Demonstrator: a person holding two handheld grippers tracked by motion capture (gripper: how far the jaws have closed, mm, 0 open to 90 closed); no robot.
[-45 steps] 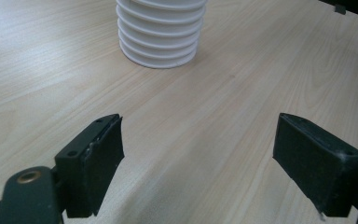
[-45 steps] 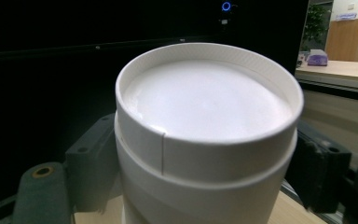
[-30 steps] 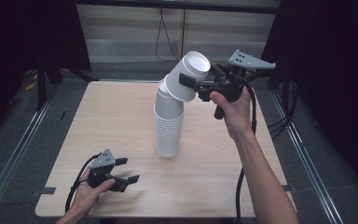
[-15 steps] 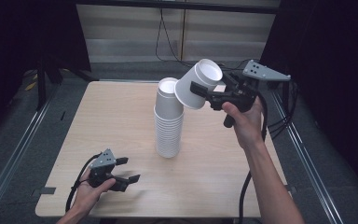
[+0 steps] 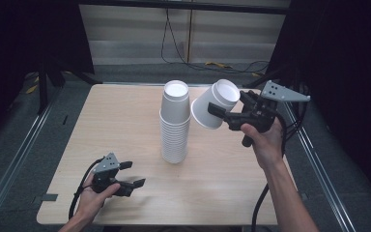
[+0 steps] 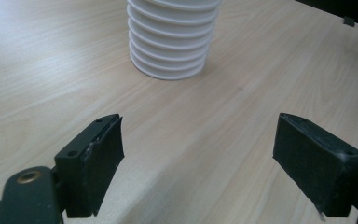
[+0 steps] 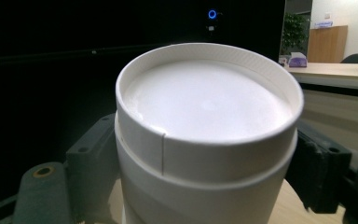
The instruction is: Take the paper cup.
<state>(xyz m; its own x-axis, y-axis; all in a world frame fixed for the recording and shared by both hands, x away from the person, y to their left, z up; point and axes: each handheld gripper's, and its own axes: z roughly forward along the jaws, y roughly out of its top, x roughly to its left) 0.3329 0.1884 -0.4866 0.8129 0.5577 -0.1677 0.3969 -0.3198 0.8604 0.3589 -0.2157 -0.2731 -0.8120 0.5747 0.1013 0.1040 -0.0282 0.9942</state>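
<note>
A white cup (image 5: 214, 105) was clamped between the jaws of the right gripper (image 5: 224, 115), held tilted in the air just right of the stack (image 5: 175, 123) and clear of it. The stack stood upside down near the middle of the table (image 5: 125, 125), a pale wood top with dark floor, metal rails and a grey wall with cables around it.

The right gripper view showed the cup's (image 7: 205, 140) recessed base close up, a jaw pressed on each side, and a lit office beyond. The left gripper view showed the stack's (image 6: 170, 39) ribbed rims on the wood, between wide-open jaws holding nothing.

The left gripper (image 5: 128, 176) rested at the table's near left edge, unmoved from a second ago. Then, the cup was leaning against the stack's top; it had since come away to the right and lower.
</note>
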